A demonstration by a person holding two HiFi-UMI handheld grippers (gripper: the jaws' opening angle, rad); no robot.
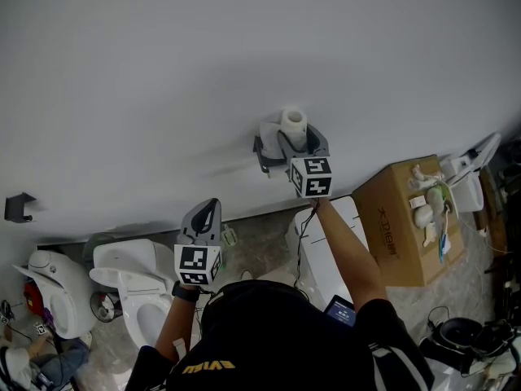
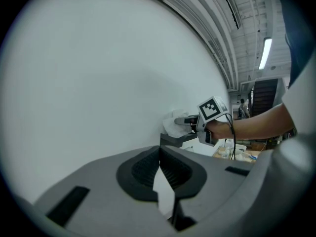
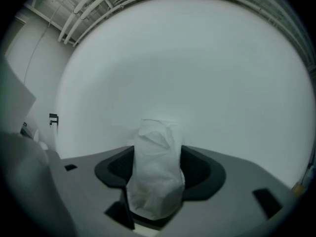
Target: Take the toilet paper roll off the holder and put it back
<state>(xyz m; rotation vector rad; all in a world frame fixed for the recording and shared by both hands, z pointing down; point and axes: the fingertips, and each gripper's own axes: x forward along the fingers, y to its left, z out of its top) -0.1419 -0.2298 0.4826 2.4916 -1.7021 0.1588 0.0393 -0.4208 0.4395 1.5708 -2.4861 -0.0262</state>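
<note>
A white toilet paper roll (image 1: 293, 123) is held up against the white wall, with my right gripper (image 1: 295, 139) shut on it. In the right gripper view the roll (image 3: 155, 174) fills the gap between the dark pads. The dark grey holder (image 1: 262, 155) is fixed to the wall just beside and under the roll. In the left gripper view the roll (image 2: 173, 124) is directly over the holder (image 2: 175, 138); I cannot tell whether they touch. My left gripper (image 1: 208, 208) hangs lower and to the left, away from the wall fitting, shut (image 2: 159, 152) with nothing in it.
A second dark bracket (image 1: 18, 206) is on the wall far left. White toilets (image 1: 130, 287) stand on the floor at lower left. A cardboard box (image 1: 403, 226) holding small items sits at the right, beside a white unit (image 1: 326, 251).
</note>
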